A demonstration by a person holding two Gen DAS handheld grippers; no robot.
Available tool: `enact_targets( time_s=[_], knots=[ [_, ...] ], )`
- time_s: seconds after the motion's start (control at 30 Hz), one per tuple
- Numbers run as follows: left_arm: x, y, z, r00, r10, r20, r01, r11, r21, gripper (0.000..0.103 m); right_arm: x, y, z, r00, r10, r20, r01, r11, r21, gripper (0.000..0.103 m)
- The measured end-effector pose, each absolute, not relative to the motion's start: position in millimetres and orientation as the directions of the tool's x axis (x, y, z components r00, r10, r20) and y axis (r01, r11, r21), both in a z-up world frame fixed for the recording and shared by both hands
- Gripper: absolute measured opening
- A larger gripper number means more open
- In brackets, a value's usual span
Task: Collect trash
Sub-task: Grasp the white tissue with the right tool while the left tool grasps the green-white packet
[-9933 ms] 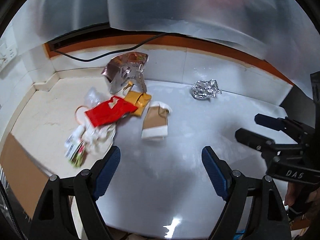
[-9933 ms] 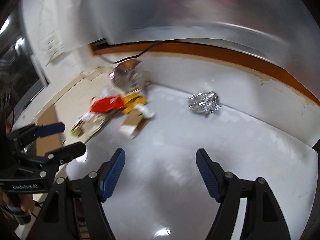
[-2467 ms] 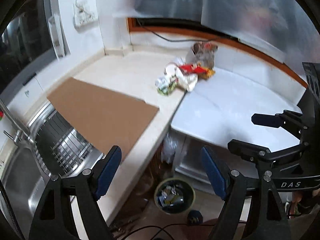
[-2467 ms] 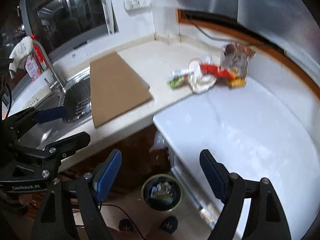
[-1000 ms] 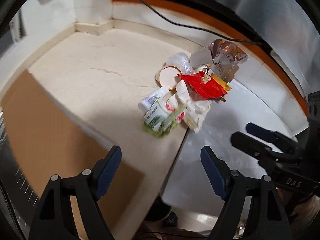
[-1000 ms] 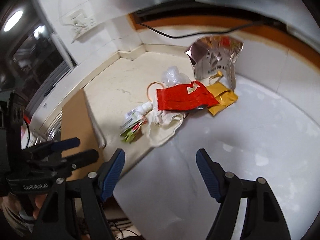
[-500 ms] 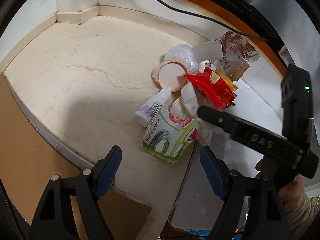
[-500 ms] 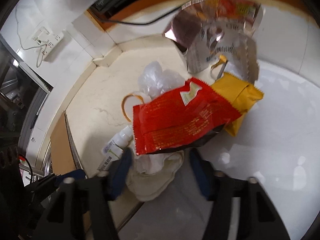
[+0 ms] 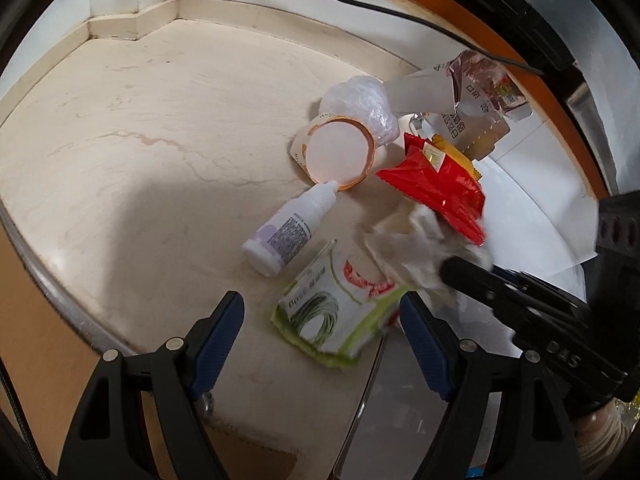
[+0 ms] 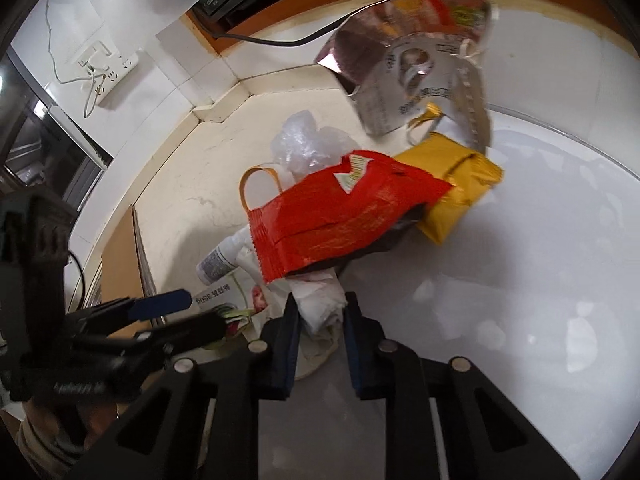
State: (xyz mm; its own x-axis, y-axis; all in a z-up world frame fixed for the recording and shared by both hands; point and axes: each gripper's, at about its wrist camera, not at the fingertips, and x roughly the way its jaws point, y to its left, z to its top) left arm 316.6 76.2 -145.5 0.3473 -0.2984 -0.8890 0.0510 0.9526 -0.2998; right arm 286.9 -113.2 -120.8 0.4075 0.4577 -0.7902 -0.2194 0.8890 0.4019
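Right gripper (image 10: pixel 319 312): closed on the crumpled white tissue (image 10: pixel 320 300), blue pads pinching its near edge at 6 o'clock of the right wrist view.
Left gripper (image 9: pixel 320 332): wide open, empty, poised over the green-and-white sachet (image 9: pixel 334 312), which sits between the pads without touching them.
Trash pile: at the seam of the beige counter (image 9: pixel 160 128) and the white surface (image 10: pixel 520 260); red snack wrapper (image 10: pixel 340 216) draped over the tissue, yellow packet (image 10: pixel 456 184) at its 2 o'clock, foil bag (image 10: pixel 404 80) upright at 12, clear plastic wad (image 10: pixel 308 144) at 11.
Further pieces: small white bottle (image 9: pixel 288 232) lying on its side, nozzle touching the orange-rimmed lid (image 9: pixel 338 152) at its 1 o'clock.
Tissue handling: likely very light, soft, tearable; bunched middle a safer hold than a loose corner; a lift probably drags or tips the red wrapper resting on top.
Sachet handling: apparently thin, flat, slick; pinch across an edge or raised fold, flat face likely to slip.
Bottle handling: seemingly rigid, prone to roll; grip across the body.
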Motion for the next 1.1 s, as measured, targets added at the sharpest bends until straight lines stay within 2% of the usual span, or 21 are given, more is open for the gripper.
enact_targets(
  time_s=[0.27,0.47,0.63,0.7,0.77,0.83,0.87,0.9,1.0,1.1],
  knots=[
    [325.6,51.1,-153.8,0.318,-0.269,-0.909,0.135,0.962,-0.237,0.078,274.2,-128.9,-117.8,0.410,0.452,-0.792,-0.192,0.892,0.409,0.019],
    [324.6,35.4,-152.9,0.279,-0.302,-0.911,0.212,0.945,-0.249,0.078,267.9,-133.4,-115.3,0.416,0.452,-0.789,-0.186,0.891,0.413,0.019],
    [327.0,22.0,-156.8,0.273,-0.267,-0.924,0.236,0.950,-0.205,0.078,264.4,-136.0,-117.0,0.414,0.445,-0.794,-0.182,0.895,0.407,0.019],
    [326.9,13.9,-157.6,0.281,-0.231,-0.932,0.256,0.954,-0.160,0.072,261.4,-138.8,-116.9,0.416,0.445,-0.793,-0.178,0.895,0.409,0.019],
    [327.1,7.2,-157.6,0.296,-0.197,-0.935,0.275,0.955,-0.114,0.059,260.7,-138.6,-116.5,0.418,0.443,-0.794,-0.179,0.896,0.406,0.019],
    [327.9,-0.1,-158.0,0.304,-0.184,-0.935,0.275,0.956,-0.099,0.056,259.2,-139.0,-116.1,0.417,0.443,-0.793,-0.179,0.896,0.406,0.019],
    [327.4,-1.1,-156.5,0.310,-0.188,-0.932,0.275,0.956,-0.102,0.045,258.4,-139.1,-115.7,0.418,0.444,-0.793,-0.180,0.896,0.407,0.019],
    [325.5,-1.2,-154.3,0.313,-0.200,-0.928,0.276,0.955,-0.112,0.041,257.5,-139.5,-115.1,0.417,0.448,-0.791,-0.180,0.894,0.411,0.018],
    [320.2,-6.1,-147.8,0.346,-0.185,-0.920,0.268,0.959,-0.092,0.018,253.2,-138.7,-113.0,0.415,0.455,-0.788,-0.191,0.890,0.413,0.018],
    [311.9,-7.6,-143.6,0.356,-0.184,-0.916,0.244,0.965,-0.099,0.013,247.0,-139.0,-110.9,0.410,0.464,-0.785,-0.197,0.886,0.421,0.018]
  ],
)
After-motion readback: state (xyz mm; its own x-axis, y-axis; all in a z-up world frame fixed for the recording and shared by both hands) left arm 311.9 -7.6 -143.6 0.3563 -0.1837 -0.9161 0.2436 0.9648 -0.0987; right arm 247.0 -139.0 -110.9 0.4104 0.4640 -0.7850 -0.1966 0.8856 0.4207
